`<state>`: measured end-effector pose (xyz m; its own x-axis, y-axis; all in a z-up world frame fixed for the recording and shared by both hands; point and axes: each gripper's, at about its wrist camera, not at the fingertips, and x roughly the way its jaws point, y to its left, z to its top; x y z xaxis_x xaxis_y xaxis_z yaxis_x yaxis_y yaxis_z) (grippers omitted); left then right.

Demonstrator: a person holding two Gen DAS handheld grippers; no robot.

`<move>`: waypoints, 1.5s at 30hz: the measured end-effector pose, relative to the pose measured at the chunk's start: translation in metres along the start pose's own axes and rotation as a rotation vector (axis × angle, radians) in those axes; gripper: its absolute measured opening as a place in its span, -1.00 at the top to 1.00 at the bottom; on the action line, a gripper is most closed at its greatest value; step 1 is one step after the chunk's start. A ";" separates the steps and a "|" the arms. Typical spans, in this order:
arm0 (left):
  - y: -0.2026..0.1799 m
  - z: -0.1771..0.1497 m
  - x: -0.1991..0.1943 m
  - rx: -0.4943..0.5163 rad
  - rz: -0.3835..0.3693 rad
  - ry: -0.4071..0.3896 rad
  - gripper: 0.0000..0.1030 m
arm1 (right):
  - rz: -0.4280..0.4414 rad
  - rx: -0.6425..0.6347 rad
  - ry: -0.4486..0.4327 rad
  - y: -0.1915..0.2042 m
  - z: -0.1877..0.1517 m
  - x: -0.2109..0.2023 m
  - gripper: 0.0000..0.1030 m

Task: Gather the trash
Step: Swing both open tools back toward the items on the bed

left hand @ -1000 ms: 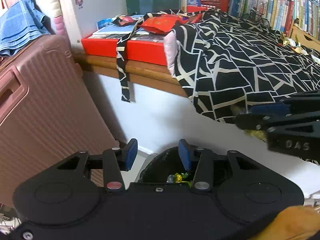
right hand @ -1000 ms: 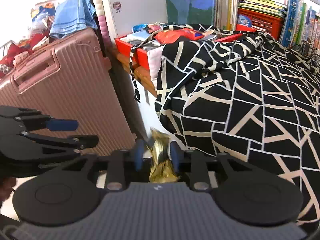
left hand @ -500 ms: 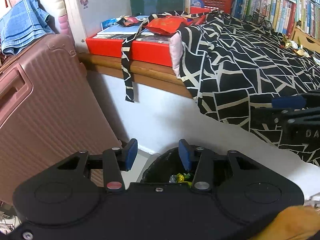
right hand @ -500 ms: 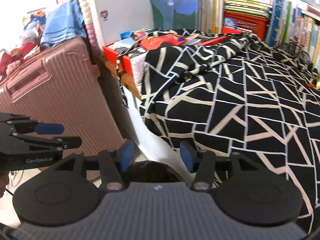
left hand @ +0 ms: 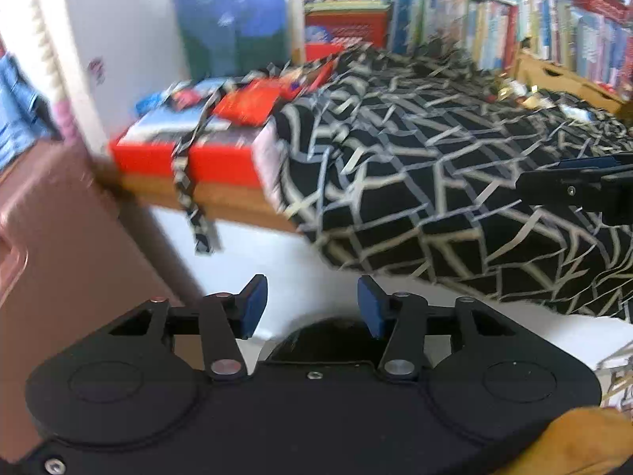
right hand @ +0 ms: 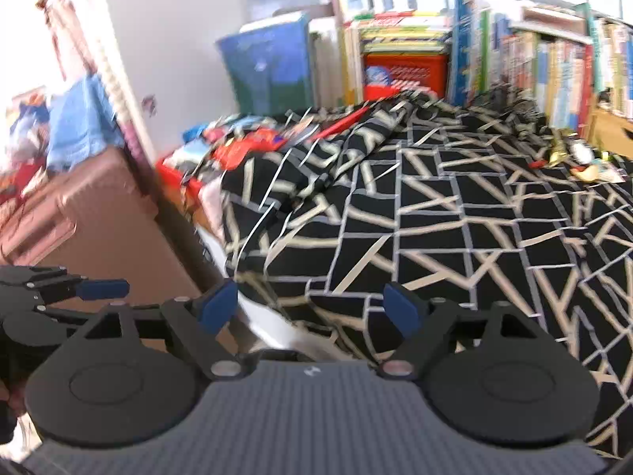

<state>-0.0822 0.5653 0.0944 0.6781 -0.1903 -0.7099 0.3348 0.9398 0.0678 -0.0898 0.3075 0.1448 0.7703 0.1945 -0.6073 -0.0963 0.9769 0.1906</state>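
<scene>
Opening wider, the right gripper [right hand: 310, 304] has nothing between its blue pads and hangs over the edge of the black-and-white bedspread [right hand: 455, 217]. The left gripper [left hand: 312, 306] is also opening and empty, above the dark rim of the trash bin [left hand: 328, 336], beside the bed's white side. A pink suitcase [left hand: 59, 245] closes off the left. Loose wrappers [right hand: 581, 162] lie far across the bedspread, near the bookshelf [right hand: 554, 67].

suitcase [right hand: 91, 213] pink, upright; beside bed | bedspread [right hand: 455, 237] black-patterned; books [right hand: 534, 63] behind
</scene>
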 end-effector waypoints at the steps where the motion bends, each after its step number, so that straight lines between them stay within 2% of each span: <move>1: -0.004 0.007 -0.003 0.013 -0.011 -0.009 -0.10 | -0.008 0.001 -0.009 -0.002 0.004 -0.006 -0.76; 2: -0.008 0.014 -0.006 0.028 -0.021 -0.015 -0.21 | -0.012 0.002 -0.015 -0.004 0.008 -0.012 -0.83; 4: -0.016 0.028 -0.011 0.063 -0.041 -0.027 -0.24 | 0.000 0.011 -0.042 -0.012 0.017 -0.026 -0.98; 7: -0.031 0.050 -0.020 0.100 -0.089 -0.050 -0.32 | 0.029 0.043 -0.080 -0.025 0.031 -0.047 -1.00; 9: -0.040 0.065 -0.027 0.108 -0.112 -0.064 -0.54 | 0.017 0.074 -0.102 -0.035 0.041 -0.061 -1.00; 12: -0.052 0.089 -0.040 0.124 -0.156 -0.101 -0.67 | -0.007 0.132 -0.137 -0.051 0.056 -0.081 -1.00; 17: -0.069 0.139 -0.059 0.103 -0.249 -0.124 -0.72 | -0.087 0.180 -0.188 -0.078 0.093 -0.120 -1.00; 21: -0.080 0.188 -0.078 0.086 -0.318 -0.208 -0.86 | -0.127 0.161 -0.260 -0.100 0.129 -0.155 -1.00; 28: -0.122 0.274 -0.083 0.161 -0.305 -0.331 -0.87 | -0.205 0.131 -0.374 -0.148 0.188 -0.192 -1.00; 34: -0.176 0.339 -0.061 0.174 -0.334 -0.393 -0.87 | -0.236 0.111 -0.441 -0.204 0.221 -0.192 -1.00; 38: -0.217 0.378 -0.027 0.174 -0.333 -0.429 -0.92 | -0.292 0.087 -0.454 -0.243 0.234 -0.178 -1.00; 41: -0.243 0.394 0.016 0.152 -0.365 -0.374 -0.99 | -0.329 0.089 -0.450 -0.273 0.232 -0.162 -1.00; 45: -0.271 0.397 0.087 0.137 -0.448 -0.266 -0.99 | -0.373 0.091 -0.361 -0.323 0.219 -0.122 -1.00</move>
<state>0.1460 0.1815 0.2922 0.5853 -0.6463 -0.4895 0.6997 0.7077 -0.0978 -0.0140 -0.0509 0.3263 0.9115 -0.2240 -0.3450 0.2692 0.9590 0.0884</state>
